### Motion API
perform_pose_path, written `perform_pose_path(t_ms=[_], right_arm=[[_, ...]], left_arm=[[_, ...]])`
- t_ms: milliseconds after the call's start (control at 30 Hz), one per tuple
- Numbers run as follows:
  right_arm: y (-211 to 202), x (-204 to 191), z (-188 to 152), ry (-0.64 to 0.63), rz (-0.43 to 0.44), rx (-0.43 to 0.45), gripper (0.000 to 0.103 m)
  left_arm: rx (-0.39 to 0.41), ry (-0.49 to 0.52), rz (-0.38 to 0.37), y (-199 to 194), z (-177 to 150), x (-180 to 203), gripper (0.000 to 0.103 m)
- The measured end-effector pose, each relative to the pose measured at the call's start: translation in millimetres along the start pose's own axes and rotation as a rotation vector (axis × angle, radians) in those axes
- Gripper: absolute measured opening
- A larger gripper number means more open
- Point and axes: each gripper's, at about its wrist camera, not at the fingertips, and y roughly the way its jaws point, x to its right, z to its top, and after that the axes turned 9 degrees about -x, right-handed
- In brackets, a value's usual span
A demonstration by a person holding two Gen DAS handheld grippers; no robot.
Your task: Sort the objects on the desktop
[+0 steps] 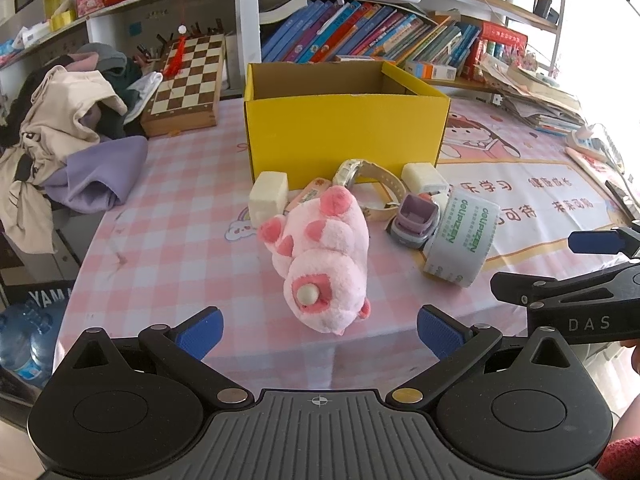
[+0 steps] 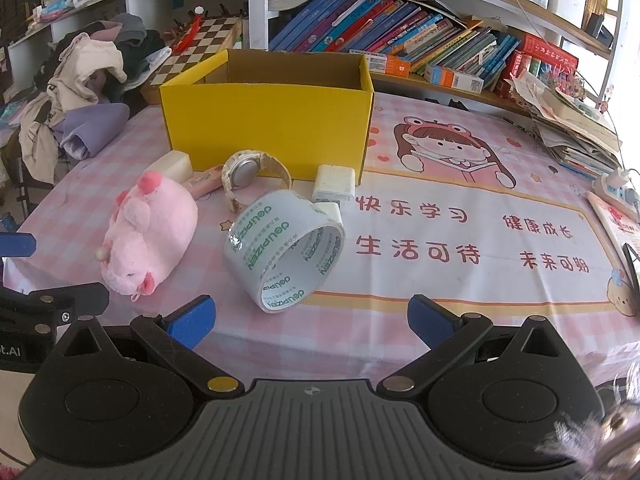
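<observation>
A pink plush pig [image 1: 324, 256] [image 2: 150, 236] lies on the pink checked tablecloth, just beyond my open, empty left gripper [image 1: 318, 334]. A roll of clear tape [image 1: 460, 236] [image 2: 284, 248] stands on edge just beyond my open, empty right gripper [image 2: 310, 320]. Behind them lie a cream watch [image 1: 362, 176] [image 2: 250, 174], two white blocks [image 1: 269, 198] [image 1: 424, 178], a small pink flat item [image 2: 206, 180] and a purple-grey toy car [image 1: 414, 220]. An open yellow cardboard box [image 1: 344, 132] [image 2: 268, 124] stands behind them all.
A heap of clothes [image 1: 68, 132] lies at the table's left edge by a chessboard box [image 1: 188, 84]. Books [image 1: 360, 32] line the shelf behind. Stacked papers [image 2: 572, 128] and a power strip [image 2: 618, 188] sit at the far right. A water bottle [image 1: 28, 340] stands below left.
</observation>
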Motion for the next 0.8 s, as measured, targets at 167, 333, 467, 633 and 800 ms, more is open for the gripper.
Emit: perform_pose_path(t_ms=[167,333,467,633,800], right_arm=[[-1.1,-1.0,-1.6,-0.005,0.005,0.002,0.103],[-2.3,-0.7,-1.9,-0.005,0.007,0.007,0.103],[-2.7,-0.8,-2.4,-0.005,0.009,0.009,0.103],[-3.1,-1.1,-2.3,-0.005,0.009,0.010,0.103],[-3.8,-0.8,-1.6,-0.003,0.010,0.011,0.103]], left_arm=[[0.003,0.000,0.008,-2.6,-1.0,1.5,0.103],[0.006,0.003,0.014,-4.5,-2.1,2.6,0.103],[0.008,0.001,0.016,-4.8,-2.4,2.1,0.103],[0.009,0.001,0.019,-5.2,-2.4,1.2,0.103],[0.009,0.004,0.021,-5.3,-2.2,1.1,0.103]])
